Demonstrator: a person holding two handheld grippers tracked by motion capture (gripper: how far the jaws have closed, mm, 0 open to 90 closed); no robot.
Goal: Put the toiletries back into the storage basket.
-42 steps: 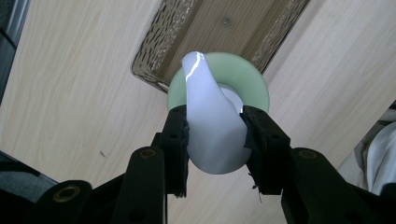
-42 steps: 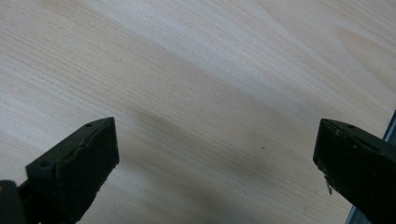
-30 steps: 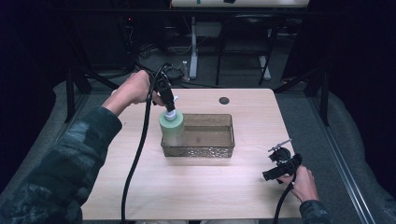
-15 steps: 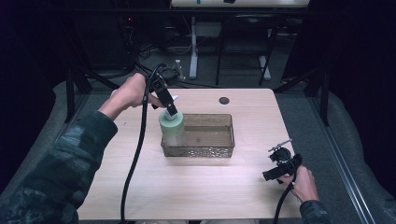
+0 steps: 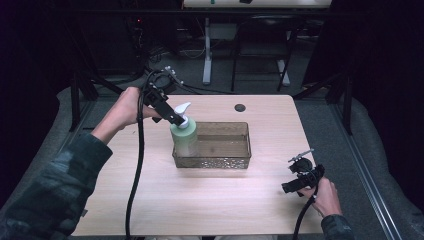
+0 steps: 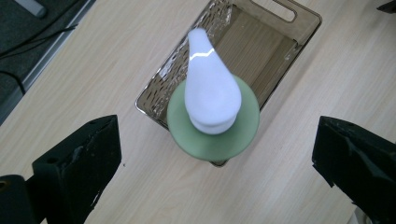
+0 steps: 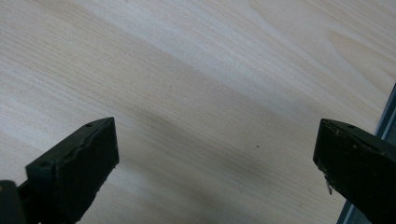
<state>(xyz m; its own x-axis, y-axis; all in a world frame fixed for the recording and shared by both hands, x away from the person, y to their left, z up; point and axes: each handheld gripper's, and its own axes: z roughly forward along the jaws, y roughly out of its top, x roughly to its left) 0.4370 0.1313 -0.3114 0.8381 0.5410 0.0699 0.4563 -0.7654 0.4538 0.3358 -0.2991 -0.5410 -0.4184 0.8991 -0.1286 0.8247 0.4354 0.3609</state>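
Left gripper (image 6: 212, 179), agape, over bottle (image 6: 213, 119) seemingly in tray (image 6: 280, 35).

The pump bottle (image 6: 212, 119) hides its own body and the basket's (image 6: 261, 51) near corner.

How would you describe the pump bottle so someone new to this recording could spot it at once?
Start at the light wooden table and find the clear brownish bin near its middle. At the bin's left end stands the bottle, just under the left claw, whose jaws are wide apart. It is the pale green item with a white pump head.
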